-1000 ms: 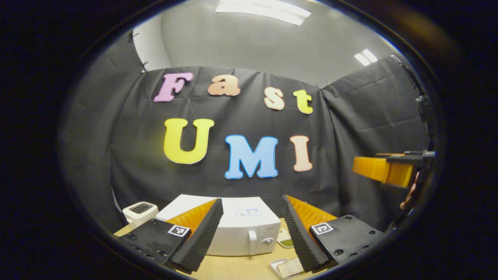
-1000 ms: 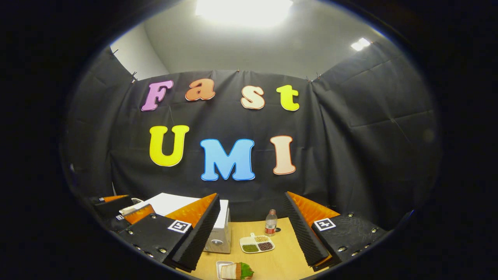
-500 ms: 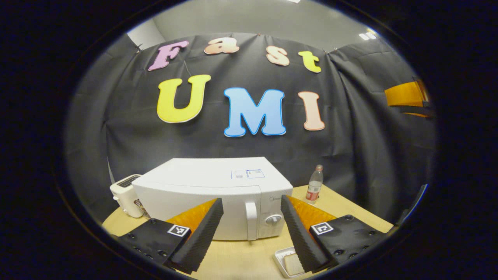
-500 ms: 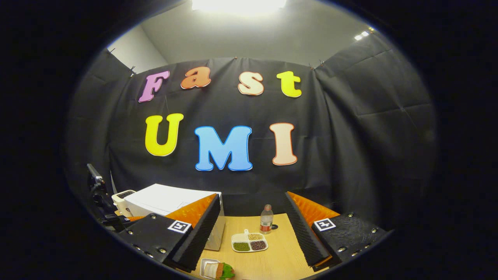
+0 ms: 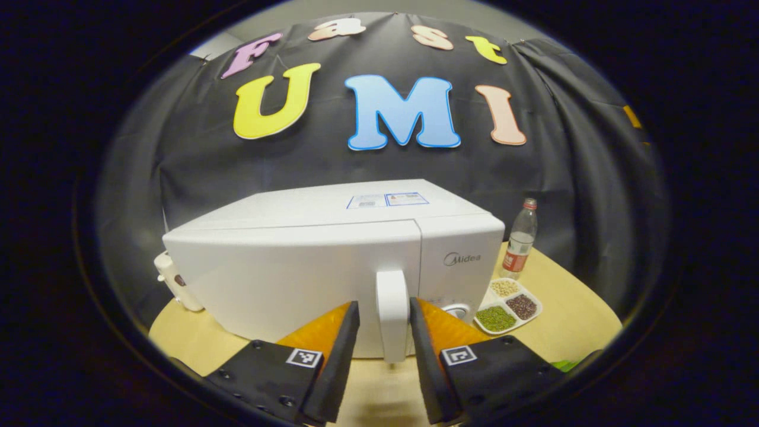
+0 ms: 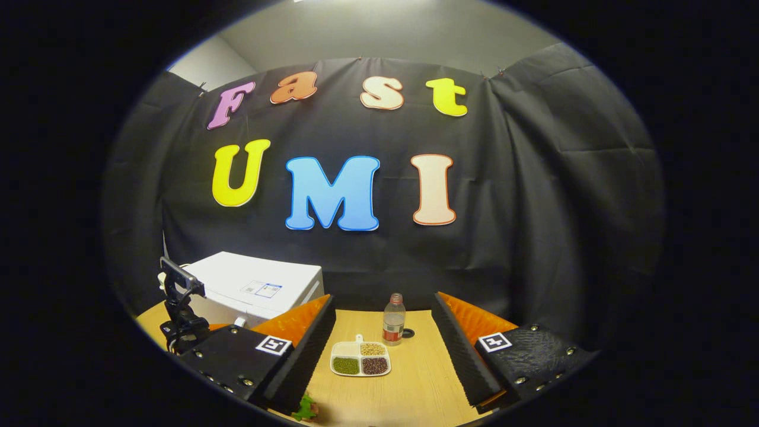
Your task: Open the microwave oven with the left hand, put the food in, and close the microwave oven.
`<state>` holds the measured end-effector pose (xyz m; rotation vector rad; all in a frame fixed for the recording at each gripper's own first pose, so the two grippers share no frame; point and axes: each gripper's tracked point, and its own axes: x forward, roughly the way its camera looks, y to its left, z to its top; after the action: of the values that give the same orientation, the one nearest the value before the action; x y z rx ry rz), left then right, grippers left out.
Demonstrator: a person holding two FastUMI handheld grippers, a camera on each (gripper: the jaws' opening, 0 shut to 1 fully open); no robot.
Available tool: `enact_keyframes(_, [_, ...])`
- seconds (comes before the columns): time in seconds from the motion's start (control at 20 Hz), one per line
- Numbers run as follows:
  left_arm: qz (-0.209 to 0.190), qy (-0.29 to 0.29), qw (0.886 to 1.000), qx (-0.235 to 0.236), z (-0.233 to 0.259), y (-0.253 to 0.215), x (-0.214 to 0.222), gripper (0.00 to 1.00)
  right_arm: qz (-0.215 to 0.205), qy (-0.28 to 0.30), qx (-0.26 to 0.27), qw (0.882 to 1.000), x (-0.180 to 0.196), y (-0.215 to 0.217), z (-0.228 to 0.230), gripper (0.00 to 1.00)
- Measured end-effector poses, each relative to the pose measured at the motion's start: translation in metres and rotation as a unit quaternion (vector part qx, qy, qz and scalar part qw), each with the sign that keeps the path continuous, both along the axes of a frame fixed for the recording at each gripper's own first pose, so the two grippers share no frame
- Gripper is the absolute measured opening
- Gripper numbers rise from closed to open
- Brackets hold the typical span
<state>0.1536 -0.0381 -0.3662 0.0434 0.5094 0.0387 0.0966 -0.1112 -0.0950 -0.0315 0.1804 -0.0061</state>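
On the wooden table (image 5: 569,308), in front of the black cloth wall, the white microwave oven (image 5: 296,267) stands with its door shut, and in the left gripper view it takes up the middle of the scene. Its upright door handle (image 5: 392,314) stands straight between the two fingers of the left gripper (image 5: 382,338); the jaws are partly closed, one finger to each side of the handle with a narrow gap on both sides, so they frame it without clearly pressing on it. In the right gripper view the same microwave oven (image 6: 255,287) sits at the far left of the table (image 6: 415,379), well apart from the right gripper (image 6: 384,350), whose jaws are spread wide with nothing between them but open tabletop. A plastic bottle (image 5: 520,240) with a red label stands to the right of the oven, near the wall. Just in front of it lies a white divided dish (image 5: 507,303) of green, pale and dark grains. A small white appliance (image 5: 172,281) peeps out behind the oven's left corner. The food (image 6: 307,409), a bit of green leaf, shows at the bottom edge beside the right gripper's left finger.
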Motion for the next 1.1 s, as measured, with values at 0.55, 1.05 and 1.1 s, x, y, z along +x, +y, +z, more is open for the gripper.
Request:
enact_keyframes(0.55, [-0.041, 0.024, 0.999, -0.020, 0.002, 0.000, 0.000, 0.10, -0.014, -0.005, 0.002, 1.000, -0.011, 0.032, -0.001, 0.99])
enact_keyframes(1.05, [-0.113, 0.048, 0.992, -0.033, 0.024, 0.026, -0.126, 0.10, -0.020, 0.002, 0.012, 1.000, -0.040, 0.078, -0.006, 0.99])
enact_keyframes(1.1, [-0.123, 0.049, 0.991, -0.032, 0.025, 0.031, -0.136, 0.10, -0.016, 0.002, 0.015, 1.000, -0.043, 0.087, -0.007, 0.98])
